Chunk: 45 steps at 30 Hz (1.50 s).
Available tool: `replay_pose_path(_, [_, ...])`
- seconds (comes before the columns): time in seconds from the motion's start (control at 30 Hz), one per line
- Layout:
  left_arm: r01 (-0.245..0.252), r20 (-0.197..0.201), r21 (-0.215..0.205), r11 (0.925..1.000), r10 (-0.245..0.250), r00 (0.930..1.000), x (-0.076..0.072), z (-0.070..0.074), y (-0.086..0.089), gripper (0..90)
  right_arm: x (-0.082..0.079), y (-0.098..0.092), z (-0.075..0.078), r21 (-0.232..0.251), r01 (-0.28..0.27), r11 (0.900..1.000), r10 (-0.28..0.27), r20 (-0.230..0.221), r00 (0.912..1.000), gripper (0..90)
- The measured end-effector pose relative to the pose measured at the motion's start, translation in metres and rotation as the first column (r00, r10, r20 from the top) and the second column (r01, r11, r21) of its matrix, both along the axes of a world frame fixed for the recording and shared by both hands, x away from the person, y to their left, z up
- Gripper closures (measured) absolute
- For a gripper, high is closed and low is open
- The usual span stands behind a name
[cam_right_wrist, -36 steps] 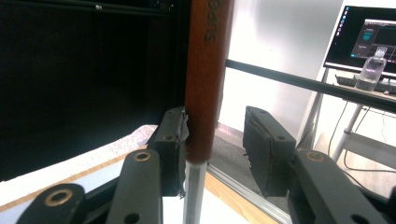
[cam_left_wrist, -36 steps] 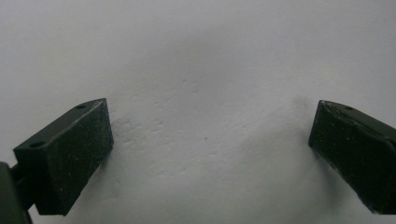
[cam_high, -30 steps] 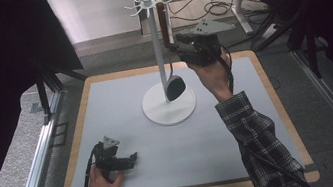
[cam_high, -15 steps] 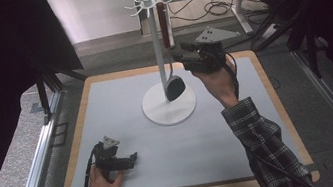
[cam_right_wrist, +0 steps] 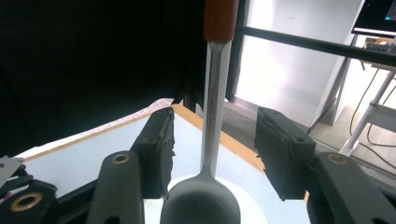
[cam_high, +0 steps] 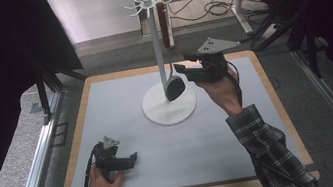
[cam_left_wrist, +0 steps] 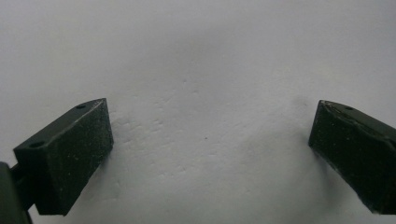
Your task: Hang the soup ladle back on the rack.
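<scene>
the right hand-held gripper (cam_right_wrist: 212, 156) has just been opening, its 2 jaws spread around the spoon (cam_right_wrist: 212, 140) hanging from the rack (cam_high: 168, 103), pads clear: likely released. the left hand-held gripper (cam_left_wrist: 210, 154) is resting spread on the bench (cam_high: 121, 105).

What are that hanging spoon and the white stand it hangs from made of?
The spoon looks like polished metal: its shank and bowl are grey and shiny. Its handle is reddish-brown, perhaps wood or plastic. The stand has a matte white pole and round base, which suggests painted metal or plastic; I can't tell which. The table top looks like a pale grey mat with a light wood edge.
</scene>
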State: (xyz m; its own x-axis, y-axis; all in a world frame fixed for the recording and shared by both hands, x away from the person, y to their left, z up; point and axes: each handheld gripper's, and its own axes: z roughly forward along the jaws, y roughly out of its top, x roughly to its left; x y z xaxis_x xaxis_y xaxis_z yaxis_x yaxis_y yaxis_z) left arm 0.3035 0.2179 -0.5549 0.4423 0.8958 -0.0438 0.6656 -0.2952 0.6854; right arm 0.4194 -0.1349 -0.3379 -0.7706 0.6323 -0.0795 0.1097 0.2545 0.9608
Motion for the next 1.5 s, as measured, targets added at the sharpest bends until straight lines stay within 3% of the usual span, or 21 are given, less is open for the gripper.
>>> replay_pose_path(0.5, [0.000, 0.000, 0.000, 1.0000, 0.000, 1.0000, 0.000, 0.000, 0.000, 0.1, -0.011, -0.003, -0.019, -0.021, -0.040, 0.999, 0.039, -0.041, 0.9984, 43.2])
replay_pose_path(0.87, [0.000, 0.000, 0.000, 1.0000, 0.000, 1.0000, 0.000, 0.000, 0.000, 0.1, -0.021, 0.000, -0.031, -0.081, -0.064, 0.995, 0.060, -0.042, 0.9973, 37.3])
replay_pose_path(1.23, [0.000, 0.000, 0.000, 1.0000, 0.000, 1.0000, 0.000, 0.000, 0.000, 0.1, -0.024, -0.004, -0.050, -0.091, -0.094, 0.991, 0.085, -0.100, 0.9913, 32.1])
replay_pose_path(1.5, [0.000, -0.001, 0.000, 1.0000, 0.000, 1.0000, 0.000, 0.000, 0.000, 0.1, -0.029, -0.006, -0.061, -0.116, -0.107, 0.987, 0.094, -0.110, 0.9895, 28.2])
